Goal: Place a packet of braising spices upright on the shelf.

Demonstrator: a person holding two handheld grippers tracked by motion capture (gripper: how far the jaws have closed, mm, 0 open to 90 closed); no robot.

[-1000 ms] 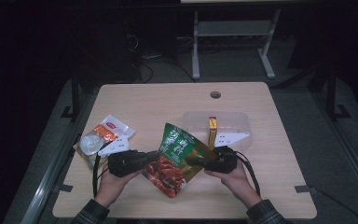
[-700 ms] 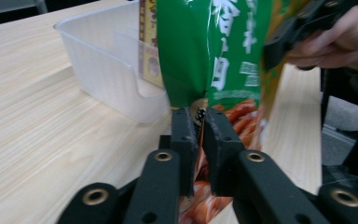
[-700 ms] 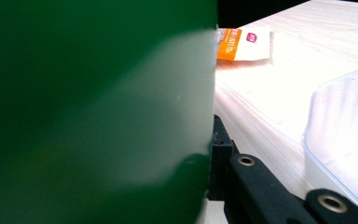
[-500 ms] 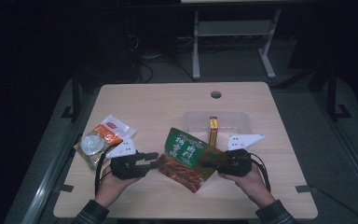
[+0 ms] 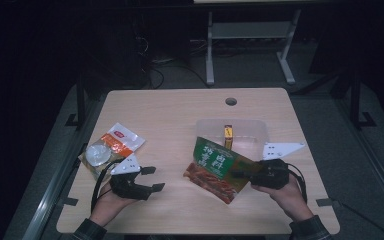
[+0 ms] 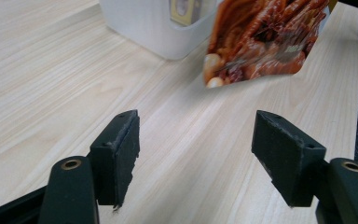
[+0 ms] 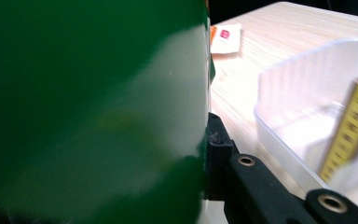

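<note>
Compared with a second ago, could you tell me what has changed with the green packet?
The left gripper has just opened and let go of the green snack packet; the right gripper, shut on it, carried it rightward toward the clear bin. The orange pouch stayed put.

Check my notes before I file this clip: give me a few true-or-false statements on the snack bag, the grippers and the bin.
1. The right gripper is clamped on the green snack bag. True.
2. The left gripper also grips that bag. False: its jaws have just been opening, stand apart with nothing between them, and the bag is clear of them.
3. The clear bin holds a yellow box. True.
4. The orange-and-white packet lies inside the bin. False: it lies on the table beside the left gripper.
</note>
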